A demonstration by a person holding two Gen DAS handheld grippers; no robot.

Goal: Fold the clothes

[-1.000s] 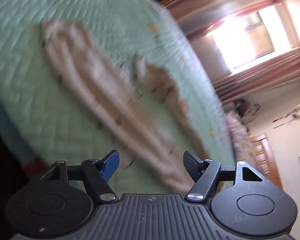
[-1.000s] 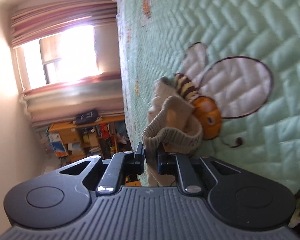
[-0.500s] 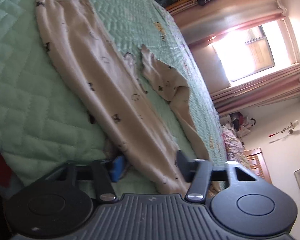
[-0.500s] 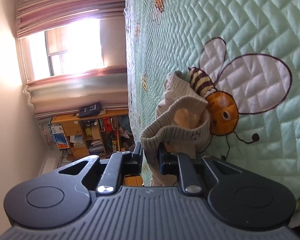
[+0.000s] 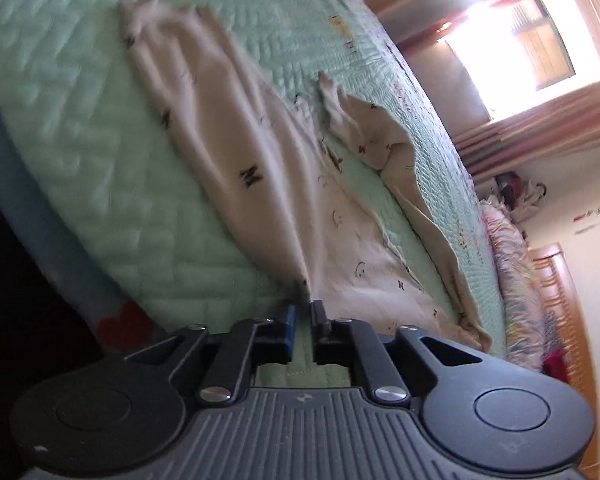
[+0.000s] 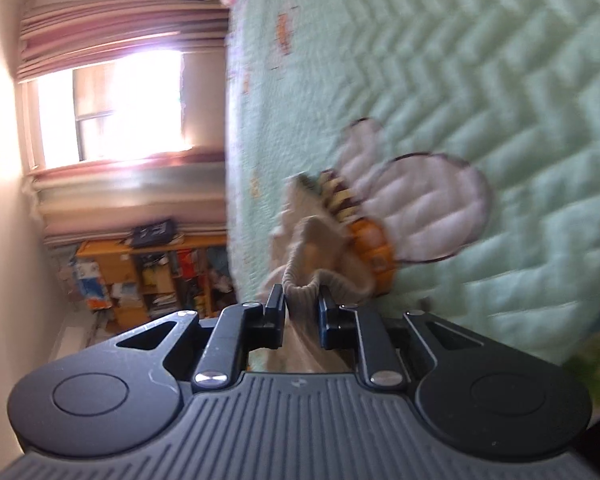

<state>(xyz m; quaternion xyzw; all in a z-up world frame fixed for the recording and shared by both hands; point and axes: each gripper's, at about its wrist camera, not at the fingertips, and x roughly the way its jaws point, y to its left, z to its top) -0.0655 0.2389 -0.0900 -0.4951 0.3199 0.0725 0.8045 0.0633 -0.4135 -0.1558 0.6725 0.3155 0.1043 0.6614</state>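
Observation:
A long beige garment (image 5: 236,152) with small dark prints lies stretched across the green quilted bedspread (image 5: 80,120); one loose part (image 5: 380,136) lies folded to its right. My left gripper (image 5: 303,312) sits at the garment's near edge. Its jaws are closing, and a gathered point of the beige cloth is pinched between the fingertips. In the right wrist view my right gripper (image 6: 302,304) is shut on the garment's ribbed beige hem (image 6: 312,276), which bunches up just ahead of the fingers over the bedspread (image 6: 460,60).
A stitched bee (image 6: 420,208) marks the quilt beside the held hem. The bed's edge (image 5: 60,248) drops off at the left. A bright window (image 6: 112,108), a cluttered wooden shelf (image 6: 148,276), a wooden headboard (image 5: 560,300) and fluffy bedding (image 5: 512,248) surround the bed.
My left gripper's jaws went from wide open to nearly together, taking hold of the garment's near edge. The right gripper kept its grip on the ribbed hem.

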